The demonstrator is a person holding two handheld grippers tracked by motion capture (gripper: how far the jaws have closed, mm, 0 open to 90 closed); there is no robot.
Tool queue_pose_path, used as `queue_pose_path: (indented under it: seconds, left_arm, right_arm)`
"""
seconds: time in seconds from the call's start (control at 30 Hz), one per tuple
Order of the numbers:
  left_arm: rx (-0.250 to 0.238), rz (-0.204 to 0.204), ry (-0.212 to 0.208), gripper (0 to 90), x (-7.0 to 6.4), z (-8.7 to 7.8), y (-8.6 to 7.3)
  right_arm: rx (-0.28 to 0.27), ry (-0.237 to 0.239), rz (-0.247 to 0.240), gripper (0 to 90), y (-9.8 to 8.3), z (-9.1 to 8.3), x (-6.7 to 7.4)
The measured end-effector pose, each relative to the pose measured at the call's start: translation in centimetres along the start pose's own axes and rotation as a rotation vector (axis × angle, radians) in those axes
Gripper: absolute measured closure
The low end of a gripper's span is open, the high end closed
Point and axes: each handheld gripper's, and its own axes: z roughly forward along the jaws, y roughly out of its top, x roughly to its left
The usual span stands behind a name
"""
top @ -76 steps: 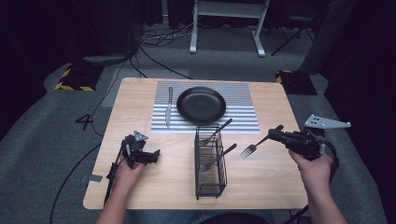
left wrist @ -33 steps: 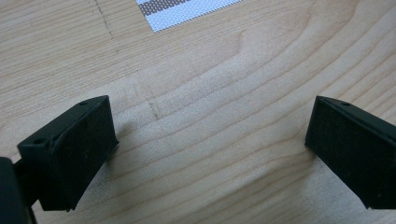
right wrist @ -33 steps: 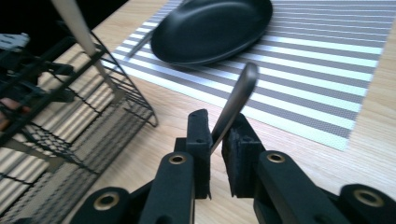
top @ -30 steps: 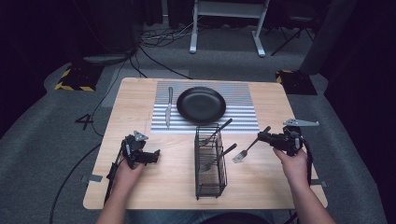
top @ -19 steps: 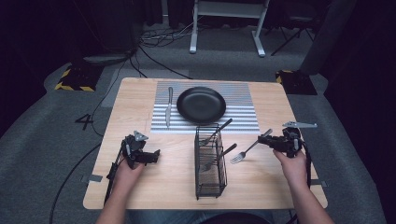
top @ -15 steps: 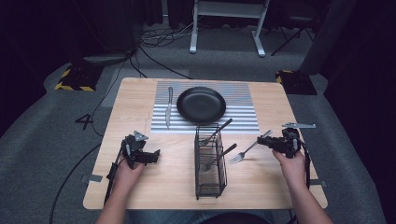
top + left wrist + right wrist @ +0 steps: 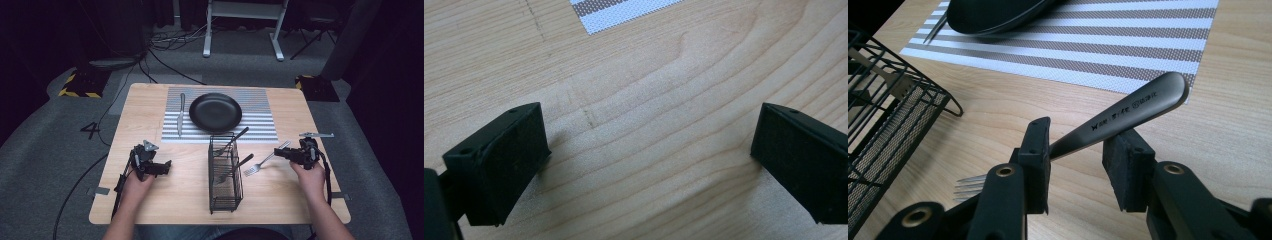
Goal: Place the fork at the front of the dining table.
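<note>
- Right gripper view: the right hand-held gripper (image 7: 1075, 155) has its jaws around the fork (image 7: 1128, 110) handle. One pad touches the handle; a gap shows at the other. Engraved lettering is readable on the handle, and the tines point down toward the surface (image 7: 1238, 125).
- High view: the fork (image 7: 264, 160) sits low over the surface (image 7: 150, 110), between the right hand-held gripper (image 7: 280, 153) and the wire basket (image 7: 224, 172).
- Left gripper view: the left hand-held gripper (image 7: 644, 155) has its jaws spread wide over bare wood, holding nothing.
- Surface: light wood, with a striped placemat (image 7: 260, 120); grey floor carpet, dark surroundings, cables on the floor.
- Count: one black plate (image 7: 215, 112), one knife (image 7: 181, 114), one basket, two utensils (image 7: 235, 140) inside it, one fork.
</note>
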Motion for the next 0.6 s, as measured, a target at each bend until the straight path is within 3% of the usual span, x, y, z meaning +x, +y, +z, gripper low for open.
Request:
queue_pose_path:
  seconds: [0.17,0.37,0.6]
  left_arm:
    - [0.000,0.000,0.000,2.0,0.0,0.0,0.0]
    - [0.000,0.000,0.000,2.0,0.0,0.0,0.0]
    - [0.001,0.000,0.000,1.9,0.0,0.0,0.0]
  right_arm:
    - [0.014,-0.003,0.013,63.8,-0.4,0.5,-0.6]
    - [0.056,-0.042,0.021,65.4,-1.2,1.5,-1.2]
    - [0.054,-0.052,0.036,63.1,-1.4,1.6,-1.7]
